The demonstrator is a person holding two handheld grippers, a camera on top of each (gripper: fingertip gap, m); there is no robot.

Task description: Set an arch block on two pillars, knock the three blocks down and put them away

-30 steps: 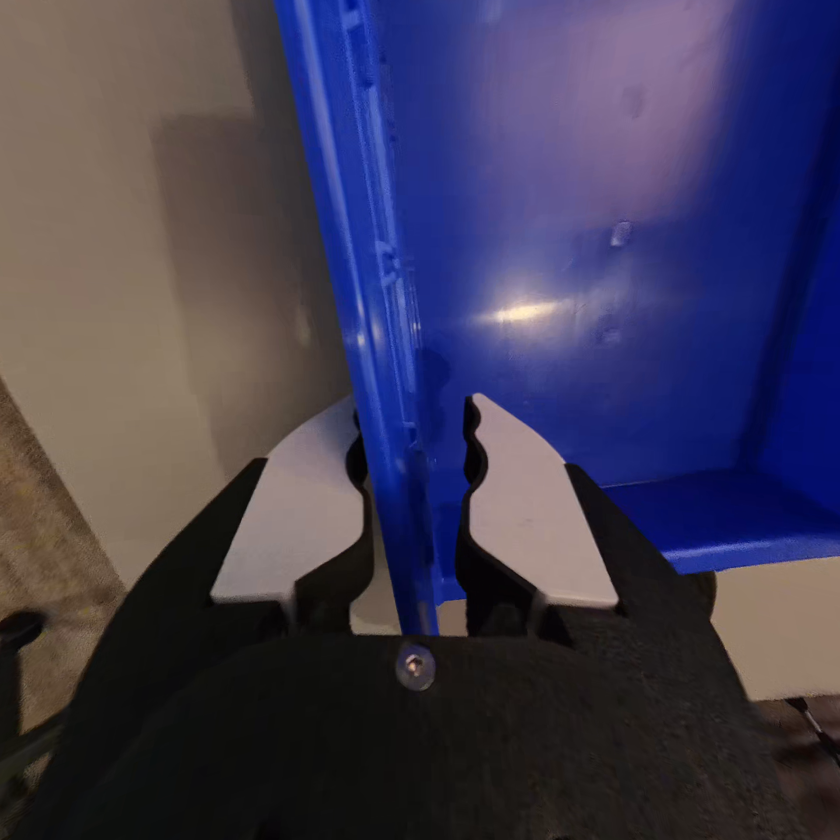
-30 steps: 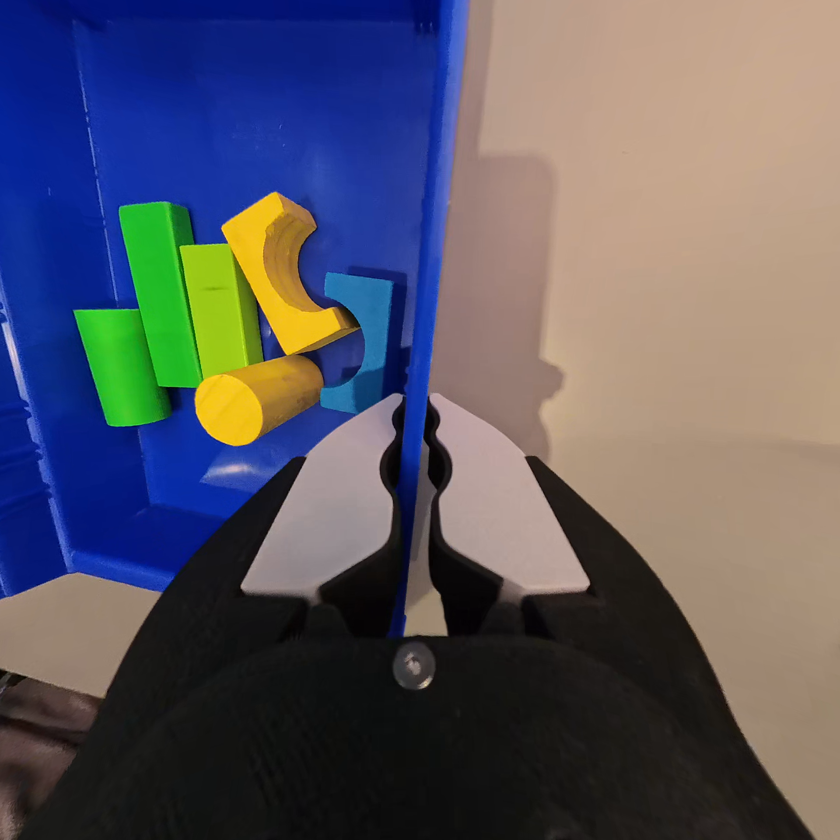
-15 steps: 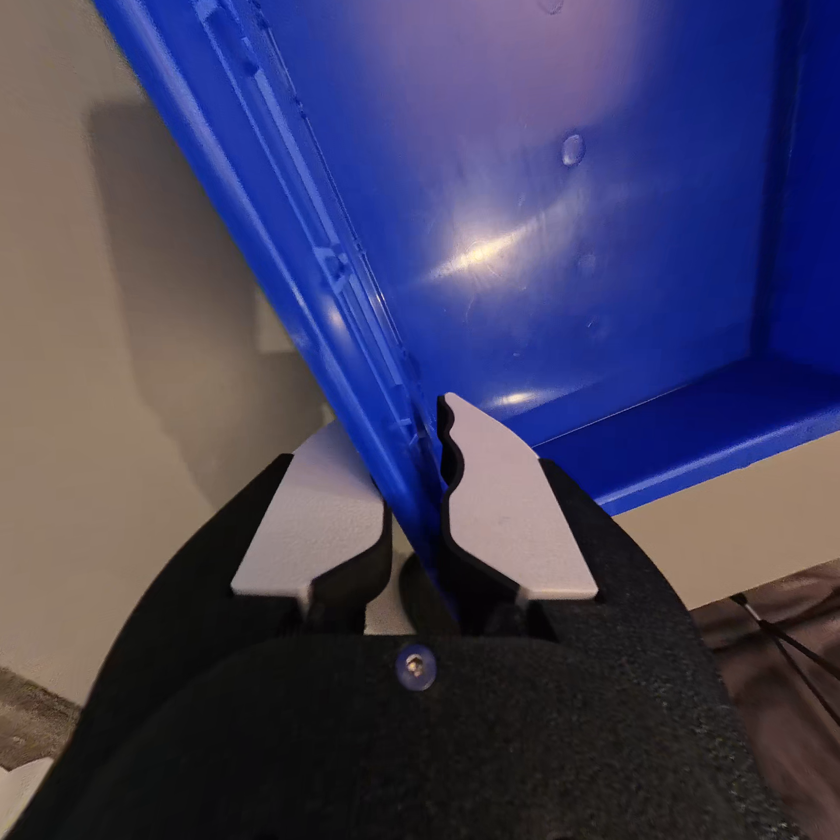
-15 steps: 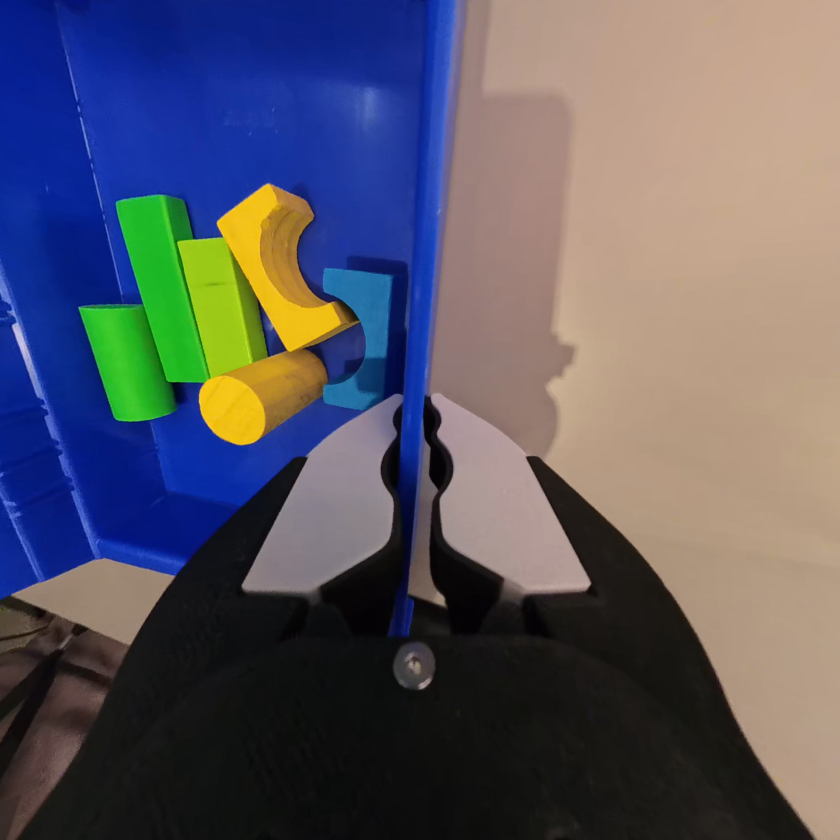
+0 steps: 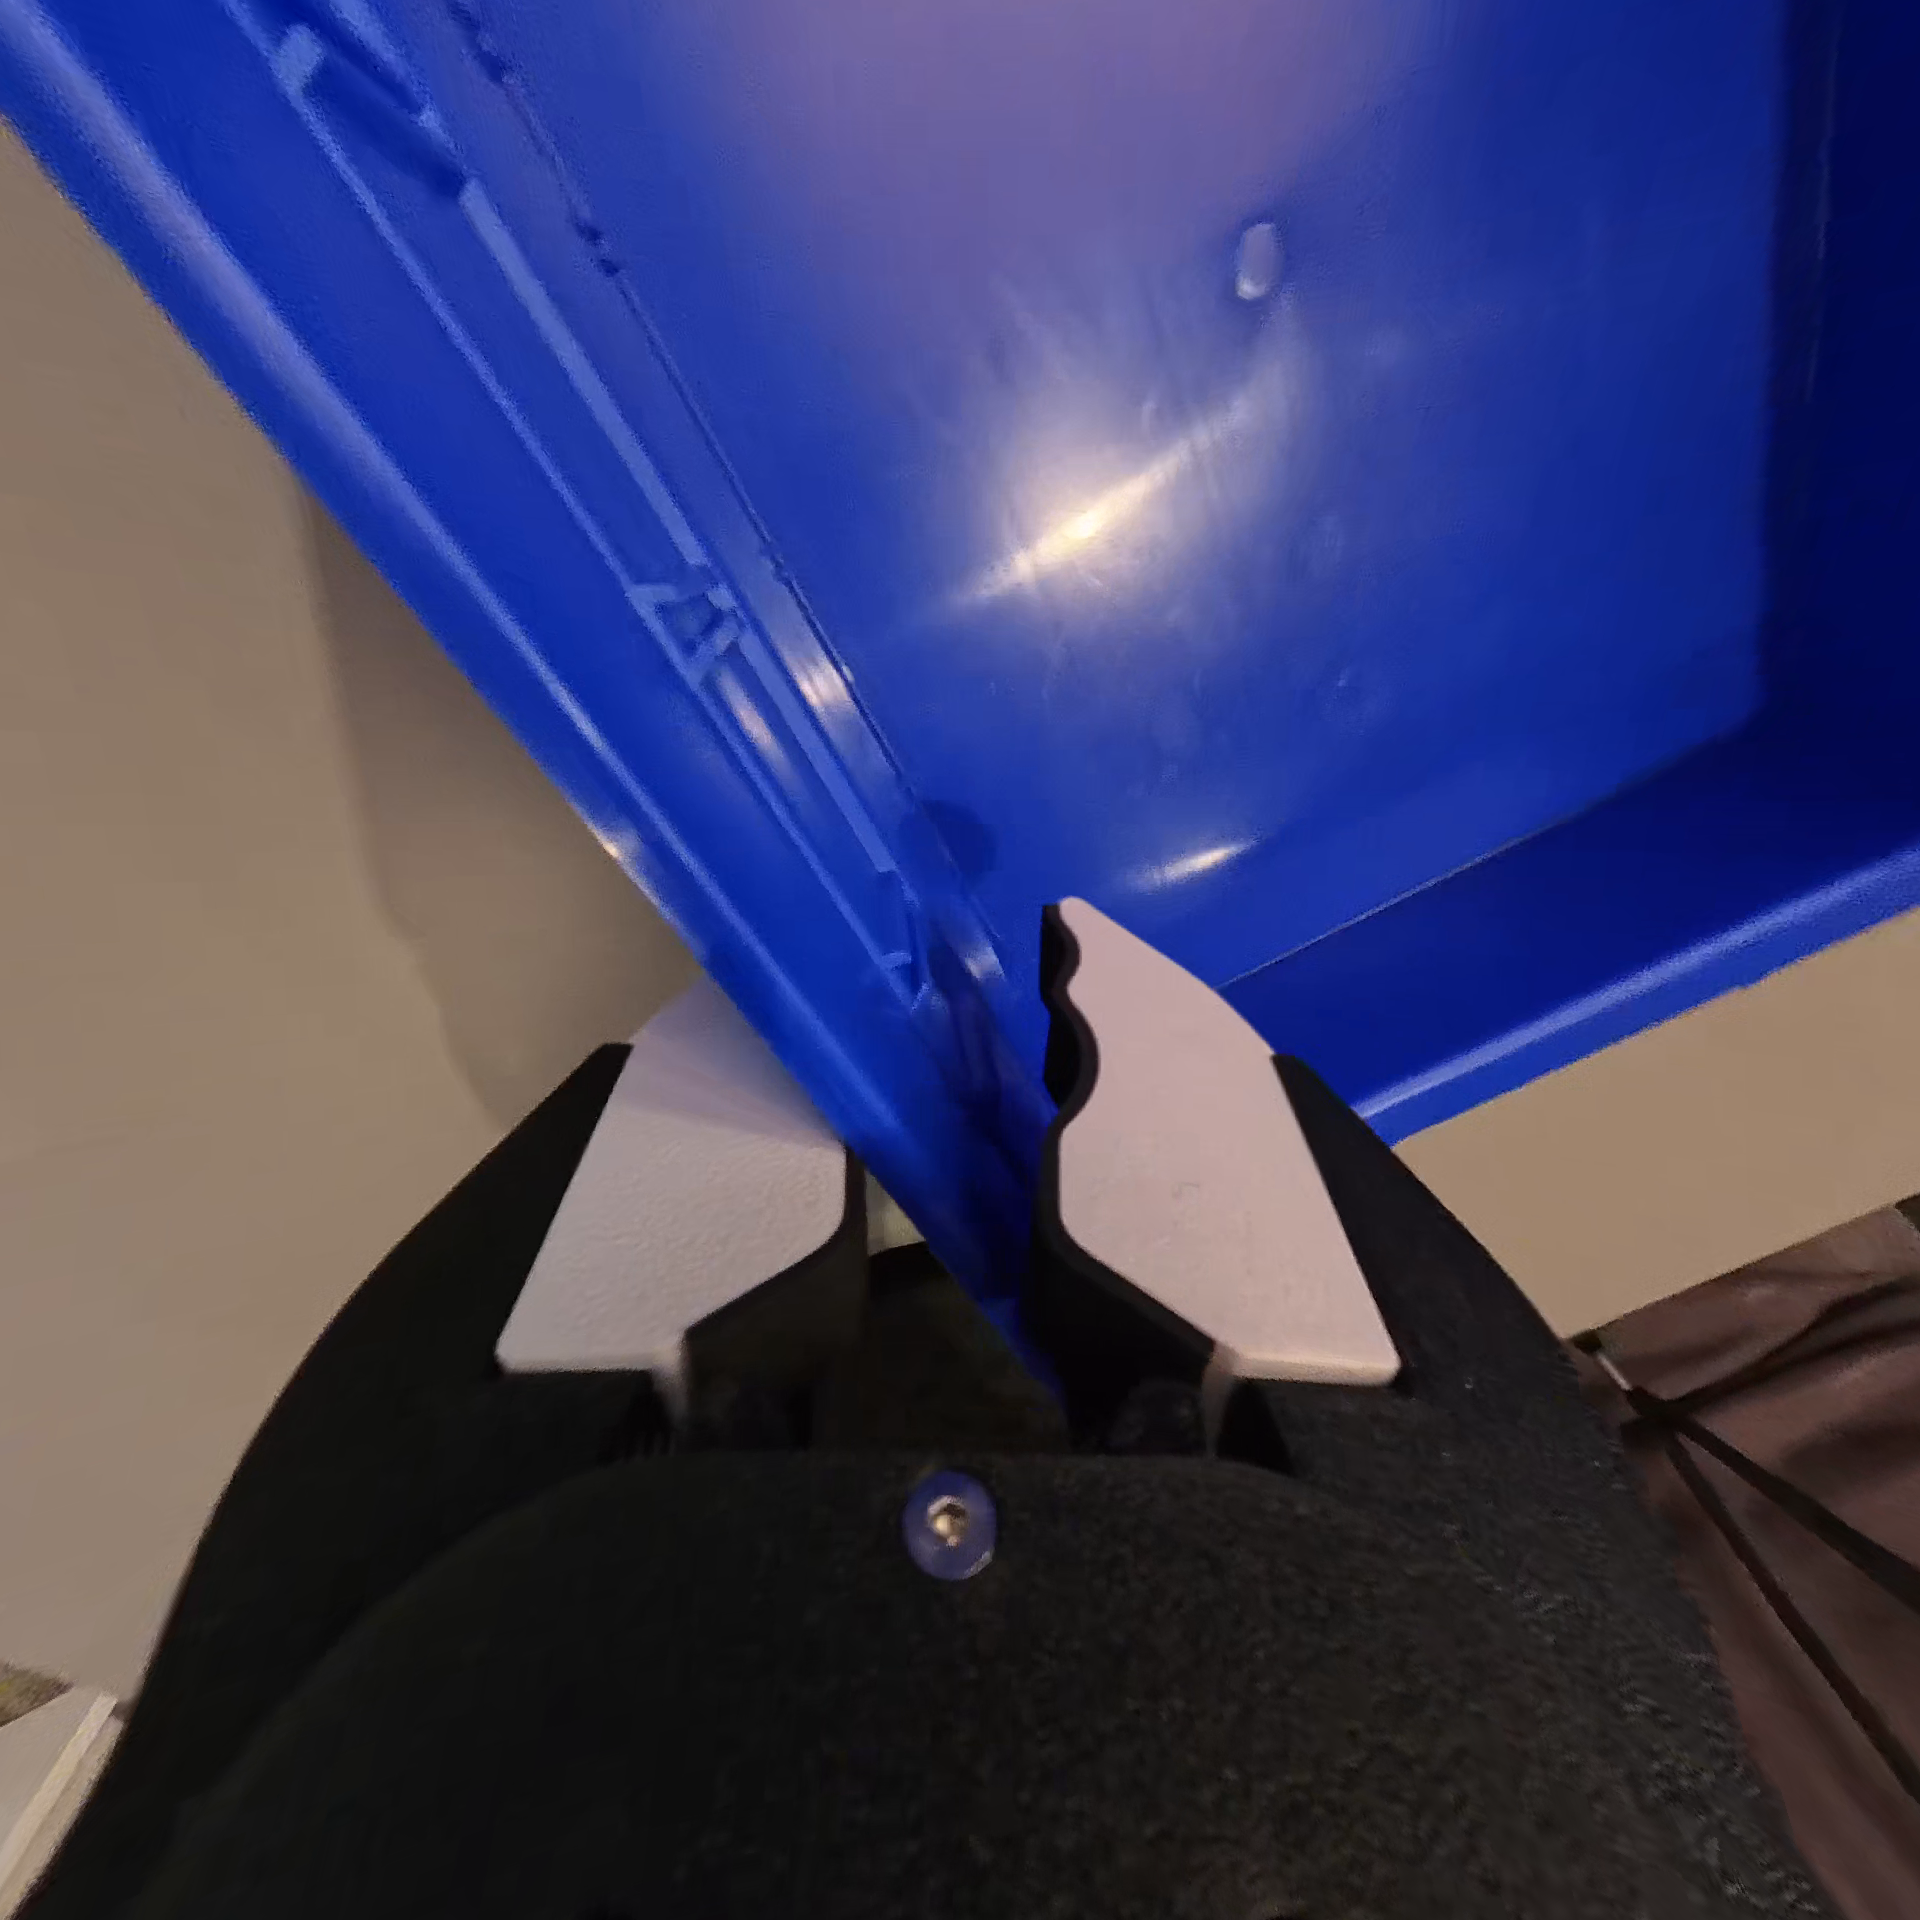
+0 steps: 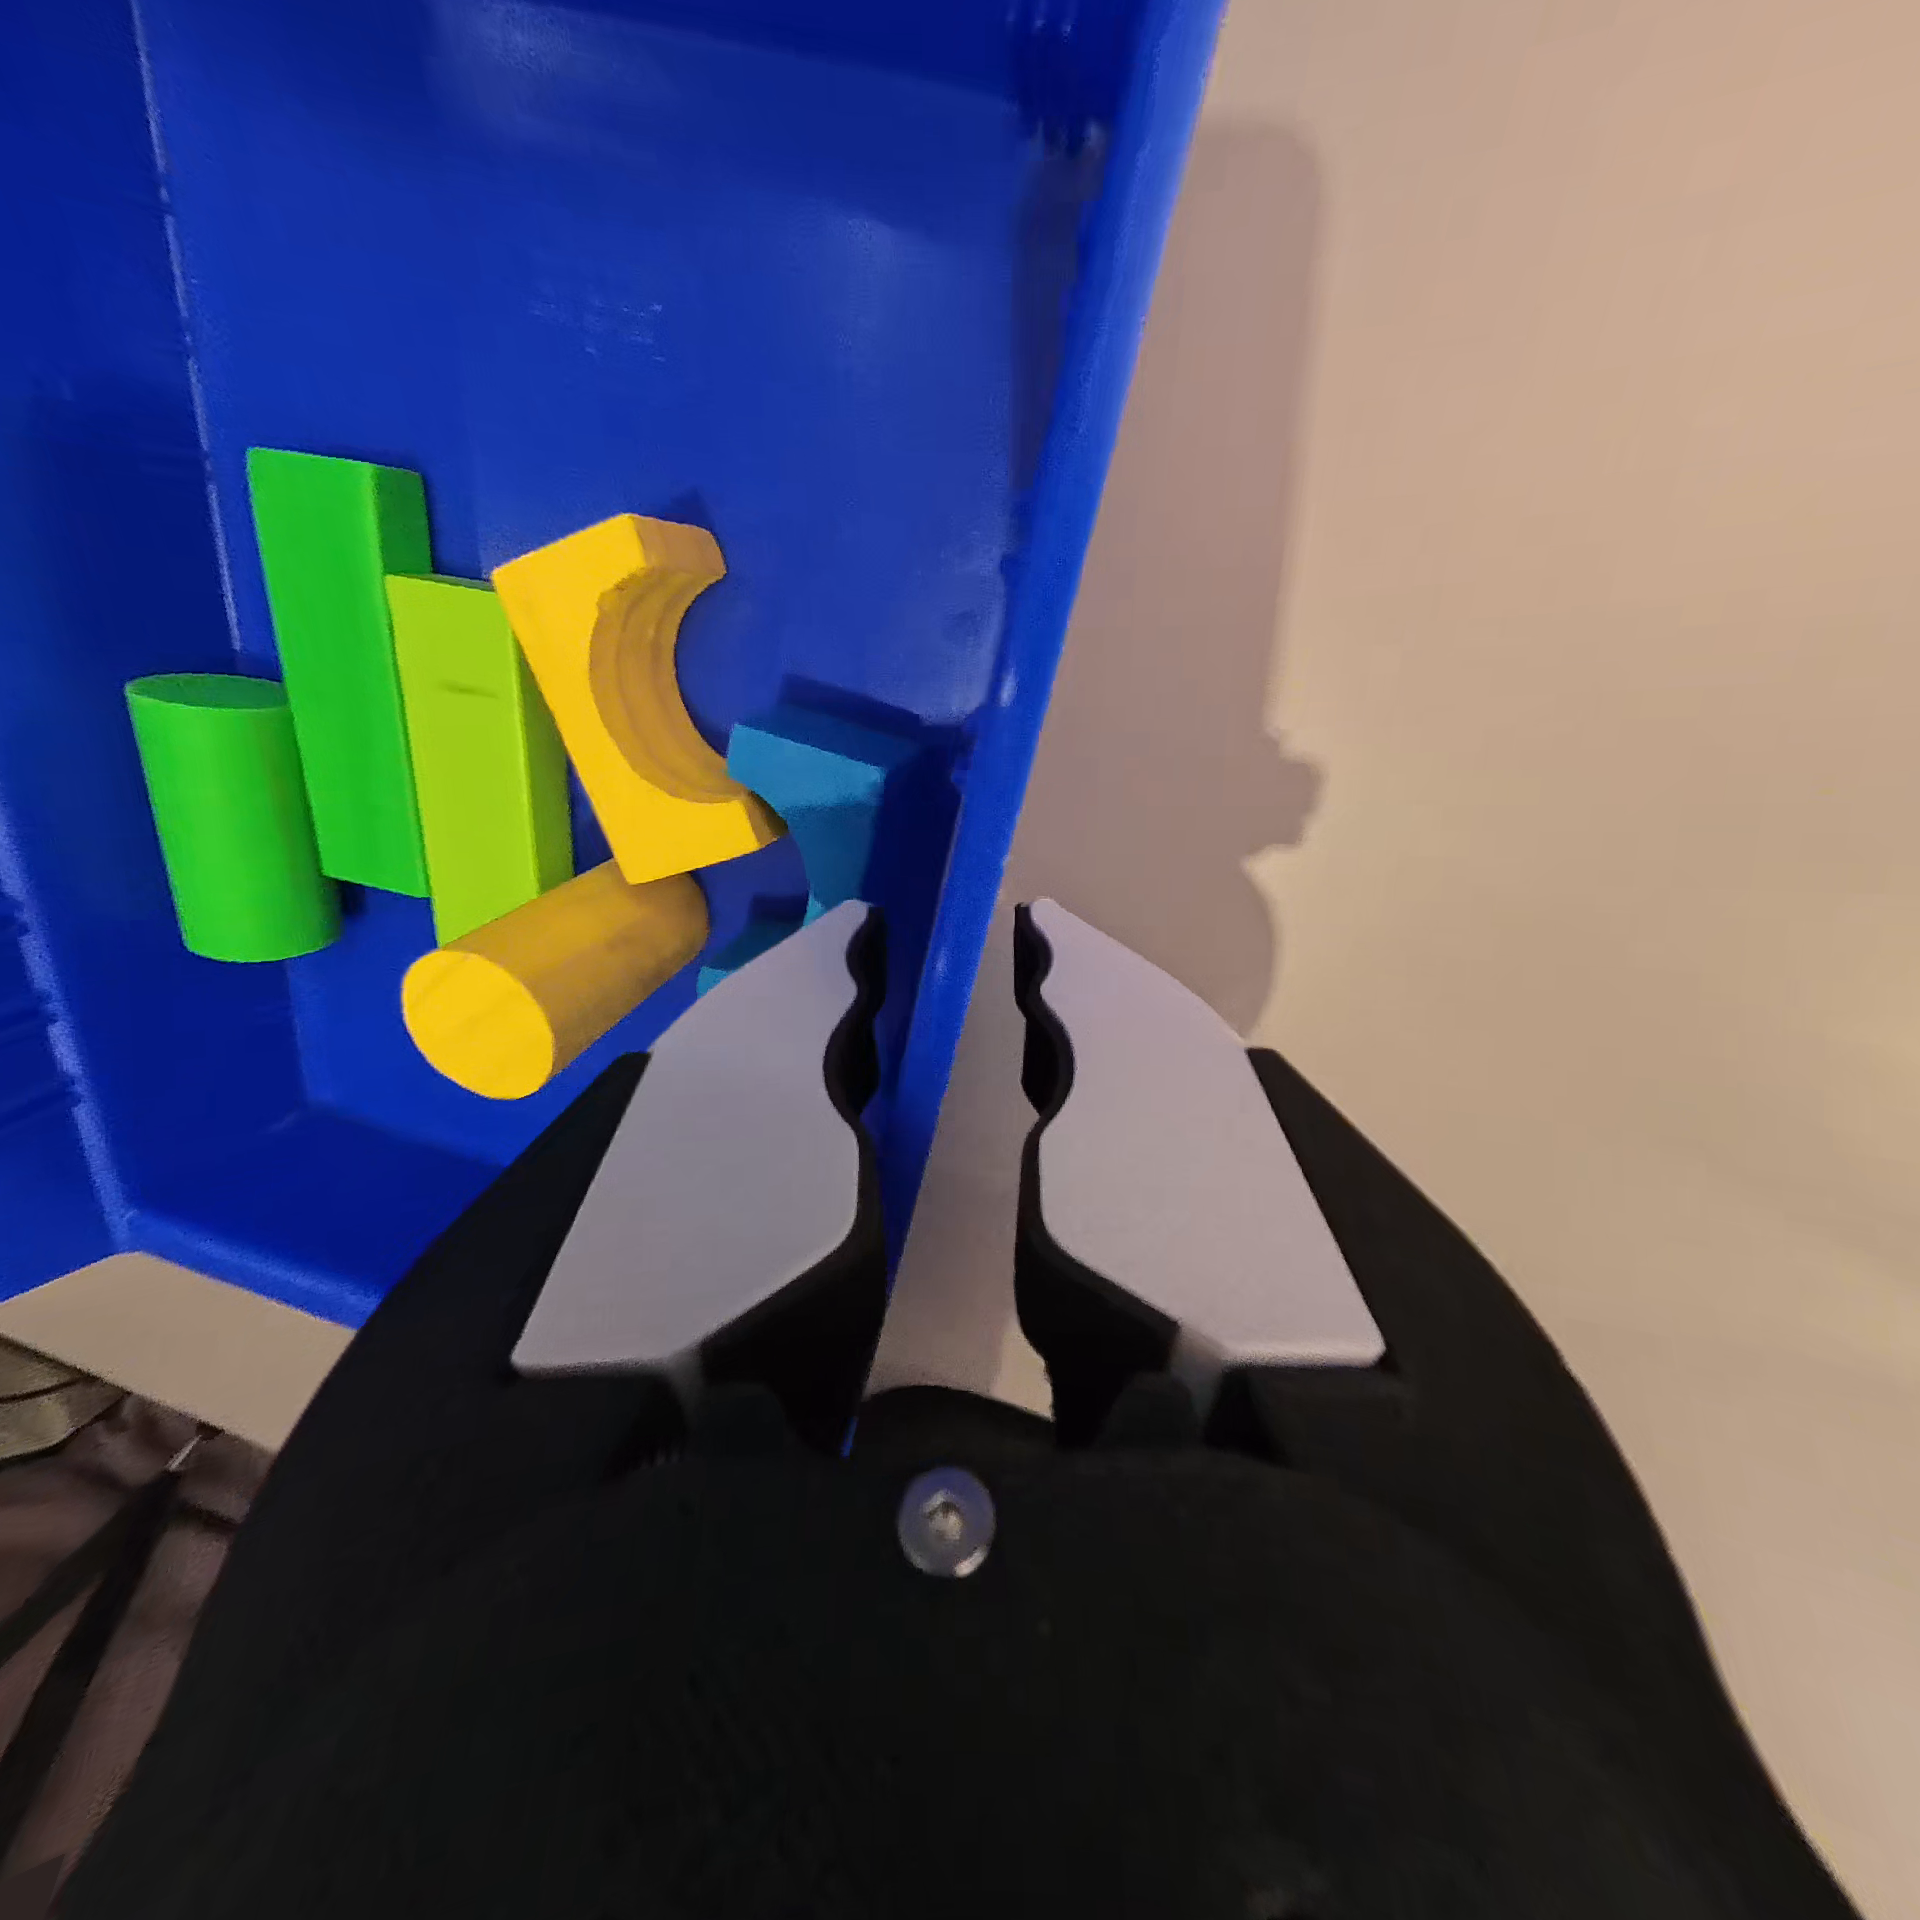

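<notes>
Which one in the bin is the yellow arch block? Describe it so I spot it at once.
Look inside the blue plastic bin, at the cluster of wooden blocks near its right wall. The yellow arch block lies between the light green rectangular block and the blue arch block. Only it is yellow with a half-round notch; the yellow cylinder below has none.

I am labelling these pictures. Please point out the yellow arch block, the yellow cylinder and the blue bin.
yellow arch block [image 6: 582, 717], right wrist view, flat top face.
yellow cylinder [image 6: 592, 961], right wrist view, curved side.
blue bin [image 6: 1049, 582], right wrist view, side wall.
</notes>
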